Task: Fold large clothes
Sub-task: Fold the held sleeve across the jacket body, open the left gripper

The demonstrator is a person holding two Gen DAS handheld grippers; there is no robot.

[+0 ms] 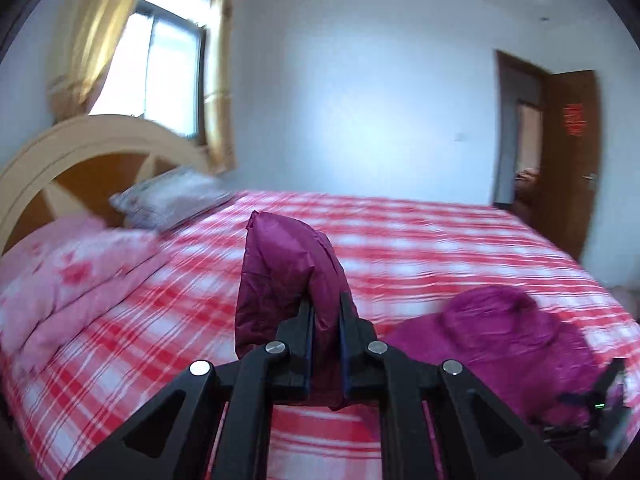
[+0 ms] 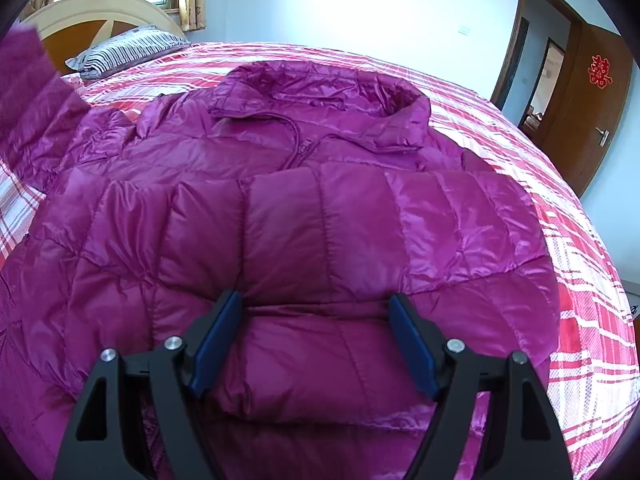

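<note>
A magenta quilted puffer jacket (image 2: pixel 312 208) lies front-up on the bed, collar toward the far side, its right sleeve folded across the chest. My right gripper (image 2: pixel 316 304) is open, its blue pads on either side of that folded sleeve. My left gripper (image 1: pixel 325 304) is shut on the jacket's left sleeve end (image 1: pixel 288 268) and holds it lifted above the bed; the raised sleeve (image 2: pixel 28 96) shows at the left edge of the right wrist view. The rest of the jacket (image 1: pixel 500 336) shows at the lower right of the left wrist view.
The bed has a red and white plaid cover (image 1: pixel 400 240). A pink quilt (image 1: pixel 60 280) and a striped pillow (image 2: pixel 128 48) lie by the wooden headboard (image 1: pixel 80 152). An open brown door (image 2: pixel 584 112) stands at the right; a curtained window (image 1: pixel 160 60) is behind the headboard.
</note>
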